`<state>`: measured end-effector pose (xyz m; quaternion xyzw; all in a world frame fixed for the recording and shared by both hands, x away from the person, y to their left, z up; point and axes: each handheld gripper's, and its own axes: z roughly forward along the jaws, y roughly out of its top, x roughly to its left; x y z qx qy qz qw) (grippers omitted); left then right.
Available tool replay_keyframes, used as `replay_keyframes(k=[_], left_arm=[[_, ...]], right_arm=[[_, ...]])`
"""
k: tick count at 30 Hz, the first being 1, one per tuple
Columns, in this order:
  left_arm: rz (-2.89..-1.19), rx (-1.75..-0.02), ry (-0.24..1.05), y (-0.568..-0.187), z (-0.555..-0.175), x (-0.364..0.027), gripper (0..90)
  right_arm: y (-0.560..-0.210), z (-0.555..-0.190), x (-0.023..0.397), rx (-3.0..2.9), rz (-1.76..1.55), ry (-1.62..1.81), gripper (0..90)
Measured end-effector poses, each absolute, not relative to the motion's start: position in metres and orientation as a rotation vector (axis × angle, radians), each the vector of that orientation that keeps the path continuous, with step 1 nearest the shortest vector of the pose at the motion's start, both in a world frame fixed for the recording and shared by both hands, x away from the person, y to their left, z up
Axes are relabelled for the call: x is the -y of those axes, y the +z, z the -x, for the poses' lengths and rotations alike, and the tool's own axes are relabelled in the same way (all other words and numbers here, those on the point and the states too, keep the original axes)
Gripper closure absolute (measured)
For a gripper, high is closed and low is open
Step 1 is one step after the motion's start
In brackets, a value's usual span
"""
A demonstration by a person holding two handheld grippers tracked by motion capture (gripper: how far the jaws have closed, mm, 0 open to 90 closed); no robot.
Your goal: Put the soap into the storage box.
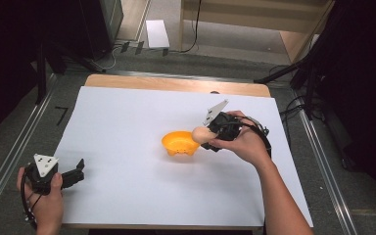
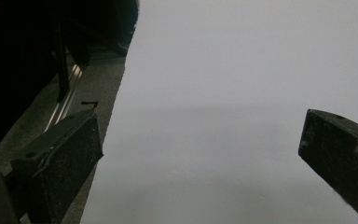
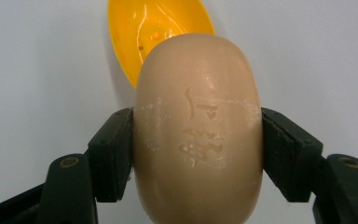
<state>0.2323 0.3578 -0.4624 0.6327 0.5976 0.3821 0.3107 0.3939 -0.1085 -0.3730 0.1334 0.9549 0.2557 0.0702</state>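
An orange bowl (image 1: 178, 143) sits near the middle of the white sheet (image 1: 127, 127). My right gripper (image 1: 206, 134) is shut on a beige oval bar of soap (image 1: 200, 134), held just above the bowl's right rim. In the right gripper view the soap (image 3: 198, 126) is pressed between both pads, with the orange bowl (image 3: 144, 32) behind it. My left gripper (image 1: 78, 171) rests at the sheet's front left corner, jaws wide apart. In the left gripper view its fingers (image 2: 60, 163) frame bare white paper.
The white sheet covers a wooden table (image 1: 176, 83). Metal rails (image 1: 10, 156) run along both sides of the table. Black stands and cables (image 1: 303, 83) crowd the far right. A person's forearm (image 1: 284, 205) reaches in from the bottom right.
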Motion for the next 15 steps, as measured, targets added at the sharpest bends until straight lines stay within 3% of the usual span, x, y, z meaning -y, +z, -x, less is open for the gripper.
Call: replay_keyframes(k=[15], left_arm=[[-1.666,-1.58,1.01,-0.462,-0.232,-0.358,0.0]], right_arm=[[-0.375,-0.399,0.076,-2.899,-0.267,0.768,33.4]])
